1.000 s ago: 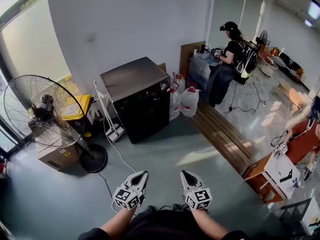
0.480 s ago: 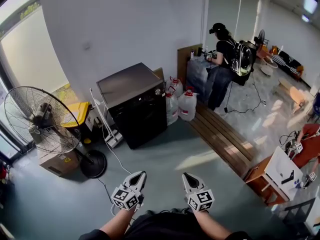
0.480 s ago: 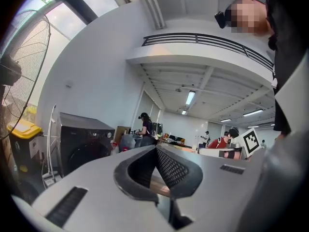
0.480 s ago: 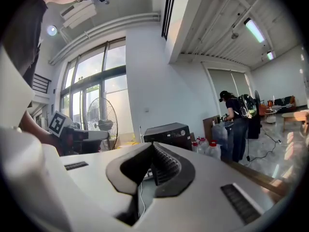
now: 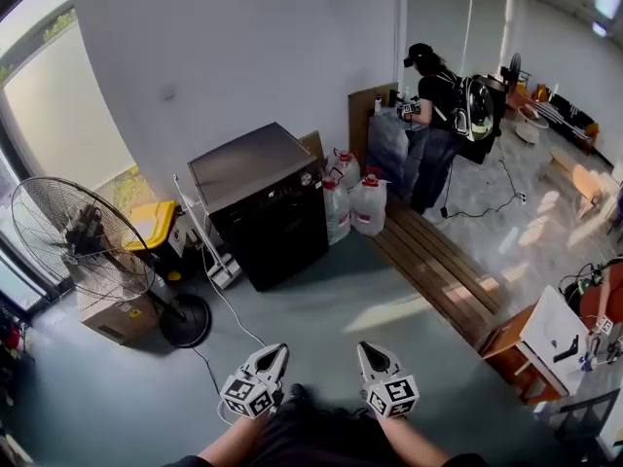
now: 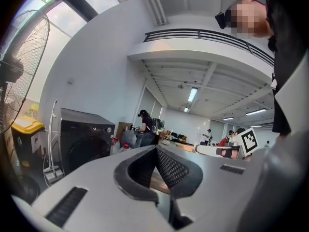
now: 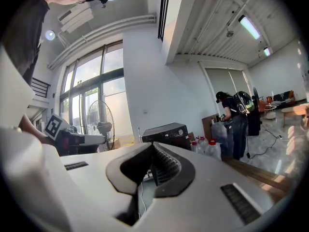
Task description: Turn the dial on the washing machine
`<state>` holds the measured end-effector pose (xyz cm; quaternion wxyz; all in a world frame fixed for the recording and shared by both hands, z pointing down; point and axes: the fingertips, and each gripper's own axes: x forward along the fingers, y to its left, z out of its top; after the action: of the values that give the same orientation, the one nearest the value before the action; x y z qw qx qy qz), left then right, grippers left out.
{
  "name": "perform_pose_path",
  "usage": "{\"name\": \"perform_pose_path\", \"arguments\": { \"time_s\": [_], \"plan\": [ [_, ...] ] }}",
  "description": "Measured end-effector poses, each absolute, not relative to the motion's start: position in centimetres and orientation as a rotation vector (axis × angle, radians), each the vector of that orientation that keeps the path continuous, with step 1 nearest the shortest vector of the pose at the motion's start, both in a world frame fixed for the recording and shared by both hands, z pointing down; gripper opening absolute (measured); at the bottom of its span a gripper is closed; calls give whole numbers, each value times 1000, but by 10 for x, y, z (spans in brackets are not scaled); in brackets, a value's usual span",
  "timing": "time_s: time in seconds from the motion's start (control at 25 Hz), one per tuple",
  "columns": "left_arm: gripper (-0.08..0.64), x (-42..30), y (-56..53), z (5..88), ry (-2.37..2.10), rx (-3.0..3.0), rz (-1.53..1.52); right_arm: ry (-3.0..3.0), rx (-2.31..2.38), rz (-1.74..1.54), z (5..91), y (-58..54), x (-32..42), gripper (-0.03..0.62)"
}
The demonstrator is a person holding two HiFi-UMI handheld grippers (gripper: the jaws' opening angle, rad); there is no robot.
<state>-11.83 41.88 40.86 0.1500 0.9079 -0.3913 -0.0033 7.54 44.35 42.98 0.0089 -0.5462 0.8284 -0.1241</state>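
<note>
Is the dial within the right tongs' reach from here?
Probably not: the dial sits on the washer, well across the floor from the right tongs. The way looks free; walk closer first.

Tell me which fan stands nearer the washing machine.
The big pedestal fan, left of the washing machine; the small fan stands far off, beyond the person.

The washing machine's dial (image 5: 306,179) is showing as a pale dot only (too small for any marking) mid-frame in the head view. The person's forearms (image 5: 230,443) are running off the bottom edge; the fan (image 6: 29,47) is getting cropped at the left gripper view's upper left.
</note>
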Motion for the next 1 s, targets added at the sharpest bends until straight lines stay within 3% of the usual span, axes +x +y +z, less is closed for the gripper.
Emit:
{"name": "perform_pose_path", "arguments": {
  "time_s": [0.44, 1.0],
  "plan": [
    [14, -111, 359, 418, -1157, 2591, -49, 2530, -1788, -386, 440, 396, 105, 21],
    [14, -94, 199, 432, -1187, 2598, -3, 2545, -1857, -374, 445, 247, 115, 21]
  ]
}}
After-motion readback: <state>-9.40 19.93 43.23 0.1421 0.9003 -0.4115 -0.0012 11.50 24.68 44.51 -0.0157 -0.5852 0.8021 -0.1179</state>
